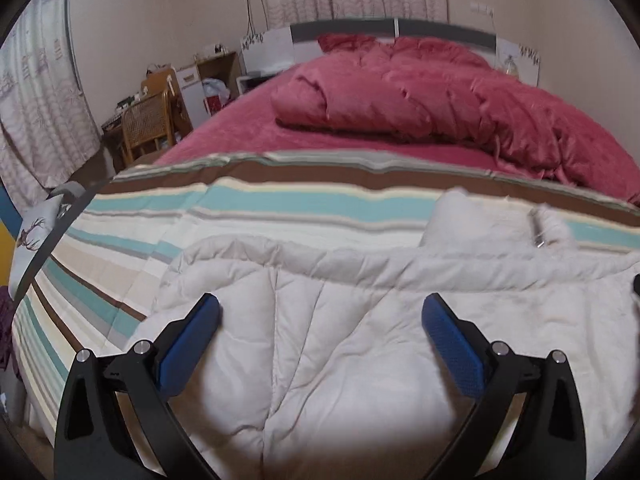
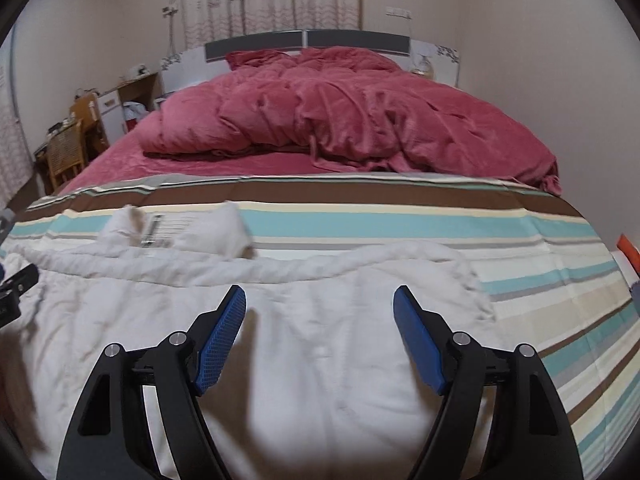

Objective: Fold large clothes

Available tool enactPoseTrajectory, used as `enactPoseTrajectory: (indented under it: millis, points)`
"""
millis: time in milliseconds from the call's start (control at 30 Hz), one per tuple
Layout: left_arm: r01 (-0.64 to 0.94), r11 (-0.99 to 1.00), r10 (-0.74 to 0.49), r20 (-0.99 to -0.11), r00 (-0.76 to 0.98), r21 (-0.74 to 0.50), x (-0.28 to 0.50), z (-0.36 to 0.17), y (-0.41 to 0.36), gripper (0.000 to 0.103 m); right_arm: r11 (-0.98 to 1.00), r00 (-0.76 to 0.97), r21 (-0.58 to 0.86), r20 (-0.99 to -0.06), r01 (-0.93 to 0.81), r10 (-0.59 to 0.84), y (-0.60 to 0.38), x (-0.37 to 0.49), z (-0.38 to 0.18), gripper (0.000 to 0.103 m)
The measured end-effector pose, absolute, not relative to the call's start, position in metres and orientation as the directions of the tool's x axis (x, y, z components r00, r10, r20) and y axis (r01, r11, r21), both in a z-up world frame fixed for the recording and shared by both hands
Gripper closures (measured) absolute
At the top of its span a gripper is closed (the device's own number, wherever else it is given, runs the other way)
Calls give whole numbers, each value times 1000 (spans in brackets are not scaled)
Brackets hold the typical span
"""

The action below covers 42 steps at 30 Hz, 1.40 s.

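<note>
A large cream-white padded coat (image 1: 340,340) (image 2: 280,320) lies spread flat on a striped sheet (image 1: 280,200) (image 2: 400,220) at the foot of the bed. Its collar end with a furry trim and a zip (image 1: 536,228) (image 2: 152,232) points toward the pillows. My left gripper (image 1: 320,312) hovers open just above the coat's left part, blue pads wide apart and holding nothing. Over the coat's right part, my right gripper (image 2: 320,300) also stands open and empty. The left gripper's edge (image 2: 16,284) shows at the left rim of the right wrist view.
A rumpled red duvet (image 1: 420,96) (image 2: 340,108) is heaped on the far half of the bed, below the headboard (image 2: 308,40). A wooden chair (image 1: 148,124) and desk stand to the left of the bed. A wall runs close along the right side.
</note>
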<state>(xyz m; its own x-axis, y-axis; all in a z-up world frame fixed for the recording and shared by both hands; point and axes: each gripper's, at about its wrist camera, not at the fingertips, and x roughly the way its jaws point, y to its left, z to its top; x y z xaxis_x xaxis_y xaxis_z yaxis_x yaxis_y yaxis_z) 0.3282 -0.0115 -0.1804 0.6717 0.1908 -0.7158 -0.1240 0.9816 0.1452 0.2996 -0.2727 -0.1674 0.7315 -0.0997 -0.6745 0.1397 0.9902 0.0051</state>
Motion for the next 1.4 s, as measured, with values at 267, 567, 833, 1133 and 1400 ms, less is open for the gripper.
enactPoseTrajectory:
  millis: [267, 567, 833, 1133, 1400]
  points:
    - [-83, 992, 127, -704, 699, 97, 337, -209, -6, 2, 985, 708, -35, -691, 170, -147, -278, 310, -209, 20]
    - [-64, 998, 40, -723, 689, -6, 336, -215, 3, 2, 986, 709, 34, -699, 165, -95, -289, 319, -217, 19]
    - [-80, 996, 87, -684, 725, 42, 270, -186, 11, 2, 986, 711, 24, -696, 164, -102, -288, 318, -216, 19]
    - [-196, 979, 177, -695, 697, 52, 254, -186, 47, 2, 993, 743, 21, -666, 112, -70, -276, 290, -190, 18]
    - [-166, 985, 72, -750, 657, -52, 267, -221, 61, 2, 997, 733, 10, -678, 81, -53, -271, 285, -209, 9]
